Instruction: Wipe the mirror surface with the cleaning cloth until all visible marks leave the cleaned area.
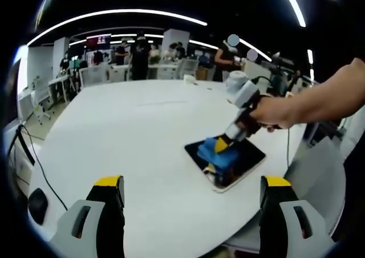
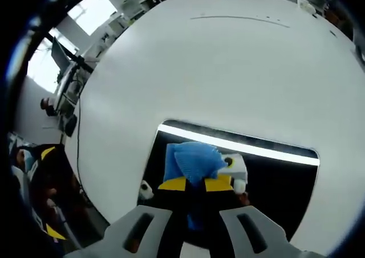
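Left gripper view: looking across a large white round table (image 1: 131,132), with the mirror (image 1: 242,161) lying flat near the table's right edge, dark and glossy with a pale rim. On the mirror, the blue cleaning cloth (image 1: 214,151), bunched and pinched between the yellow-tipped jaws of the right gripper (image 1: 221,146), which comes in from the right in a person's hand (image 1: 274,113) and presses the cloth down onto the glass. At the bottom, the left gripper (image 1: 191,189) with jaws spread wide apart, nothing between them, hanging above bare table just short of the mirror. No container anywhere, no writing clear enough to read; a red-lit screen (image 1: 98,40) far back, too blurred to make out. Beyond the table, white desks, chairs and several standing people; black cables (image 1: 34,155) trailing off the left edge. Right gripper view: looking down on the mirror (image 2: 285,184), reflecting a bright ceiling light as a white strip, with the cloth (image 2: 191,161) clamped in the right gripper (image 2: 195,184) and resting on the glass near its left side. Nothing else on the table (image 2: 228,70) around the mirror.
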The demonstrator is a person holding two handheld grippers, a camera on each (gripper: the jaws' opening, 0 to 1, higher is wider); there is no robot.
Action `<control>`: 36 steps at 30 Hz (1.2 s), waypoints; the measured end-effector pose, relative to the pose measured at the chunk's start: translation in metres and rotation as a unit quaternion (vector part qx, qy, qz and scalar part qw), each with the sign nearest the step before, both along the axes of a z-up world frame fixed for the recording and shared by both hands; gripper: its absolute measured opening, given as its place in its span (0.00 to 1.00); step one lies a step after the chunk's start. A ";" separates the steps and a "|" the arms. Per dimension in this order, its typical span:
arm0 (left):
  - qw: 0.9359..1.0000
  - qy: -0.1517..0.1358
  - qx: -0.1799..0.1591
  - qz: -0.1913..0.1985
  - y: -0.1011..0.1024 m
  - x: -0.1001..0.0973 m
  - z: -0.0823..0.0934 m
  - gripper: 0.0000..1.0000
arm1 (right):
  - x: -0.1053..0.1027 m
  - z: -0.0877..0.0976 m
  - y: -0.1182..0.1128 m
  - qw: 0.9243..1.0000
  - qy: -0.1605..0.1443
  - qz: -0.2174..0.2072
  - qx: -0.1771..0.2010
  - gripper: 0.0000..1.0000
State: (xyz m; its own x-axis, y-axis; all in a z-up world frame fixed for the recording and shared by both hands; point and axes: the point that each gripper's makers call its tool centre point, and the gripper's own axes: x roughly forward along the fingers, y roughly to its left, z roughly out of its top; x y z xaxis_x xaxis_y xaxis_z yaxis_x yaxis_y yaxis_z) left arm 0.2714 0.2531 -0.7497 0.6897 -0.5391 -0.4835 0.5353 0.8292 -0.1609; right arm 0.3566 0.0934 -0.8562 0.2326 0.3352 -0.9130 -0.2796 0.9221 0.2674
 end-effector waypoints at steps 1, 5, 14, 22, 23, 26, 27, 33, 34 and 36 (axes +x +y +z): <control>1.000 0.000 0.000 0.000 0.000 0.000 0.000 1.00 | -0.001 0.000 0.000 1.000 0.000 0.000 0.001 0.04; 1.000 0.001 0.001 -0.004 -0.003 -0.001 -0.001 1.00 | -0.004 -0.001 0.001 1.000 0.000 0.001 0.003 0.04; 1.000 0.000 0.000 -0.005 -0.005 -0.002 -0.001 1.00 | -0.018 0.001 0.003 1.000 -0.003 0.002 0.008 0.04; 1.000 0.001 -0.001 -0.005 -0.005 -0.003 -0.003 1.00 | -0.024 0.001 0.004 1.000 -0.005 0.003 0.011 0.04; 1.000 0.001 -0.001 -0.005 -0.005 -0.003 -0.003 1.00 | -0.025 0.001 0.005 1.000 -0.005 0.004 0.011 0.04; 1.000 0.001 -0.002 -0.004 -0.006 -0.003 -0.002 1.00 | -0.025 -0.001 0.005 1.000 -0.005 0.005 0.012 0.04; 1.000 0.001 -0.001 -0.004 -0.006 -0.003 -0.003 1.00 | -0.026 -0.001 0.005 1.000 -0.005 0.005 0.012 0.04; 1.000 0.001 -0.002 -0.003 -0.006 -0.004 -0.003 1.00 | -0.031 0.001 0.006 1.000 -0.004 0.001 0.015 0.04; 1.000 0.001 -0.002 -0.004 -0.007 -0.005 -0.003 1.00 | -0.031 0.001 0.006 1.000 -0.003 0.001 0.016 0.04; 1.000 0.001 -0.002 -0.004 -0.007 -0.004 -0.003 1.00 | -0.033 0.001 0.007 1.000 -0.003 0.002 0.016 0.04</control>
